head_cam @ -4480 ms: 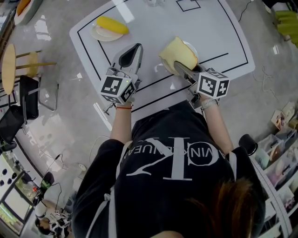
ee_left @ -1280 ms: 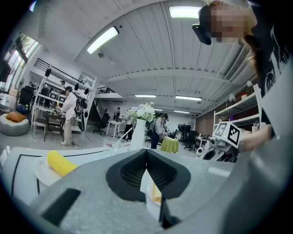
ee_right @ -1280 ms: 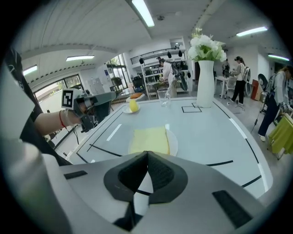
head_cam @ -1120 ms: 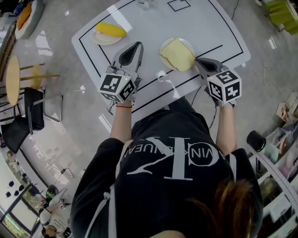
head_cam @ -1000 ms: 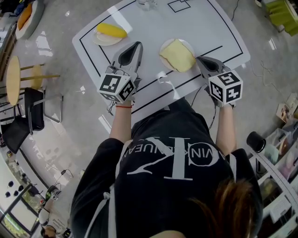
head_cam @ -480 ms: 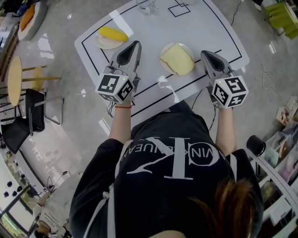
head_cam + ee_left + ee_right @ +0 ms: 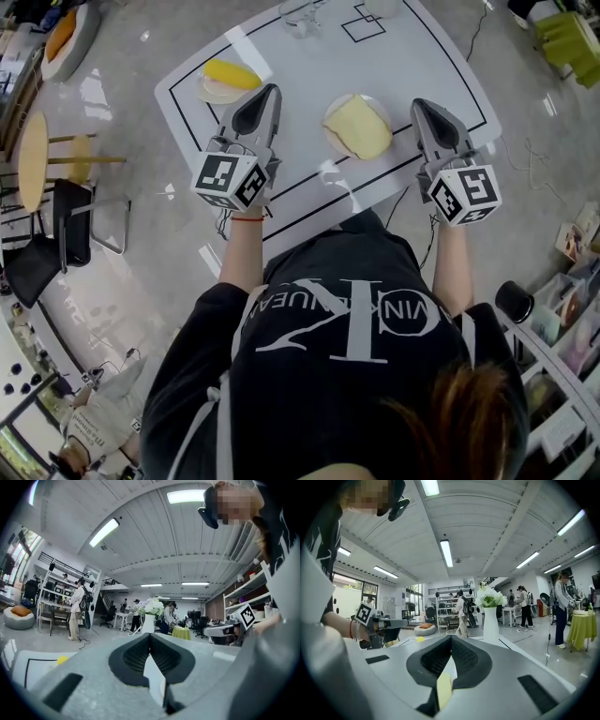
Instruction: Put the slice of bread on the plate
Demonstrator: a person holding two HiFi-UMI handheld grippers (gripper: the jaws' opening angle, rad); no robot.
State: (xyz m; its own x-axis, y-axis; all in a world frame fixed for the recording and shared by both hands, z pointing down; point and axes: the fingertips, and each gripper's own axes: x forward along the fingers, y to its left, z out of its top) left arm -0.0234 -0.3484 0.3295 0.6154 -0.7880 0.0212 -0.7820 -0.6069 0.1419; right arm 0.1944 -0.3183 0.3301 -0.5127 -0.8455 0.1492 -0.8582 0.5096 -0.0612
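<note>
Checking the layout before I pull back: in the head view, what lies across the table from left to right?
Yellow food on a small plate → left gripper → slice of bread on its plate → right gripper.

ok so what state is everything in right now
bread, lying flat on the plate, released
plate, holding the bread
left gripper, shut, empty
right gripper, shut, empty, clear of the bread
yellow food, lying on the far plate
vase, upright, flowers in it
</note>
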